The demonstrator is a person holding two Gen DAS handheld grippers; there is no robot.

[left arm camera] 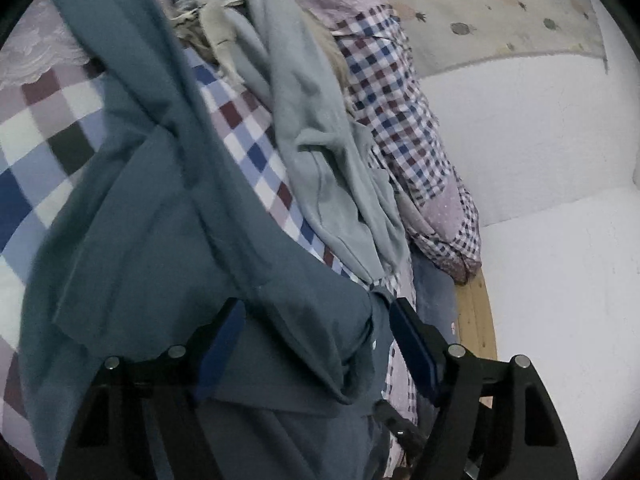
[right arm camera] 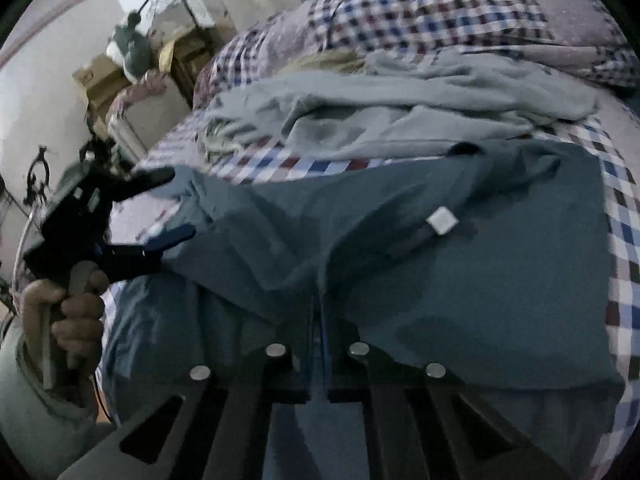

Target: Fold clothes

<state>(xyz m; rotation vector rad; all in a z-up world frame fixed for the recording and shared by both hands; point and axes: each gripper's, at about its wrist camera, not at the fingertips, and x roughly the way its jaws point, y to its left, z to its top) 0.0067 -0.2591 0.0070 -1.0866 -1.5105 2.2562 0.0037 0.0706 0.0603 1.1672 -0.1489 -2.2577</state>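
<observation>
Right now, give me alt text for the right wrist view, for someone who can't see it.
The right gripper is shut on a dark teal shirt spread over a checked bedspread. The left gripper is open at the shirt's left edge; a pale grey garment lies behind.

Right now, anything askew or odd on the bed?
The dark teal shirt lies rumpled, one part flopped diagonally across it, white tag exposed. Behind it, the pale grey-green garment sits in a crumpled heap. No damage visible.

Right claw [right arm camera: 319, 332] pinches the teal shirt [right arm camera: 460, 280] on the checked bedspread [right arm camera: 624, 240].
</observation>
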